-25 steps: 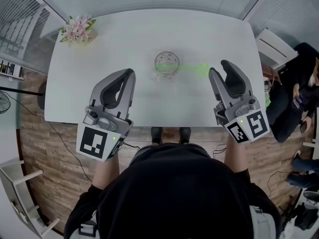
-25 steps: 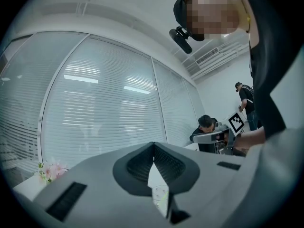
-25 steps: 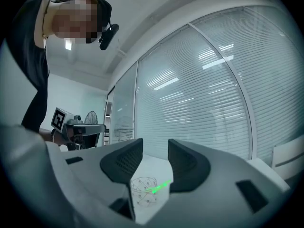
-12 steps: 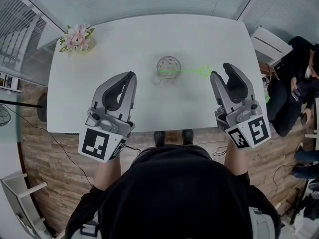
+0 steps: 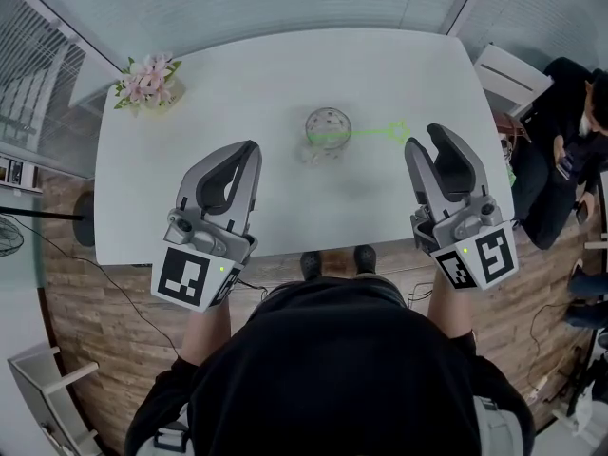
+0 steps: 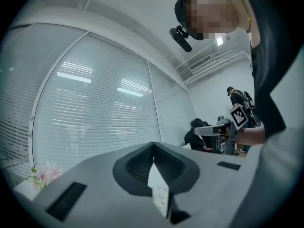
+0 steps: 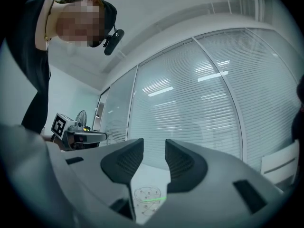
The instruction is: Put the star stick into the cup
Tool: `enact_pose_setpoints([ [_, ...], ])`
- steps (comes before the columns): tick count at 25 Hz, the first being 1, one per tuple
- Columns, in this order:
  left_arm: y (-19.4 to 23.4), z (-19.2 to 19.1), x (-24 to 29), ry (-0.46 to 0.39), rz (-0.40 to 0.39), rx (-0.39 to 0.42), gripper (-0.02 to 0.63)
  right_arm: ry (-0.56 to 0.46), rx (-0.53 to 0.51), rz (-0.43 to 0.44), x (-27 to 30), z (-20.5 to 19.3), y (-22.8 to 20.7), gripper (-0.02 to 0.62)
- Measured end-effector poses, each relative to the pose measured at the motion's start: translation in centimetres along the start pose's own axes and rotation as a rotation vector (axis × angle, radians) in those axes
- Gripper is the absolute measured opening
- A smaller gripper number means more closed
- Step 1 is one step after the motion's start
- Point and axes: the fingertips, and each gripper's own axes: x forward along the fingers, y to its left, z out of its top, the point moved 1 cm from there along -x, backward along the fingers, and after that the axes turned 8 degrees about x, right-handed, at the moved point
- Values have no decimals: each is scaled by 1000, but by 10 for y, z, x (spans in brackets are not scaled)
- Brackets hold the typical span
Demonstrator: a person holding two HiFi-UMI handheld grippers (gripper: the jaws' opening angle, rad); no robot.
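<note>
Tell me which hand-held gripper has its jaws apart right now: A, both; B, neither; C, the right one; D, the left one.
C: in its own view the right hand-held gripper shows a clear gap between its jaws, with the cup visible beyond them, while the left hand-held gripper has its jaw tips meeting.

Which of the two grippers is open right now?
The right gripper: its jaws stand apart, holding nothing. The left gripper has jaws that meet at their tips, so it is shut.
</note>
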Motion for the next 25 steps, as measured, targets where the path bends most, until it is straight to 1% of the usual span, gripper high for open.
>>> enact_pose_setpoints([
  [2,1,0,-1,-4,-6,0,11,-4,-5,-6,-1,1,3,127],
  [6,4,-1,-4,-6,-14,0,11,-7,-14,-10,-2,2,10,61],
  [10,5,-1,-4,-13,-21,-1,11,-6,-22,-13,-1,2,13,21],
  [14,6,-2,-6,-16,-29,-7,11,-8,-20,-13,-2,1,17,8],
  [20,8,-4,-9,-14,-31,0,11,-8,-26,-6,-2,0,22,6],
  [25,9,-3,-7,-11,-40,1,11,17,-48,-9,0,-2,23,6],
])
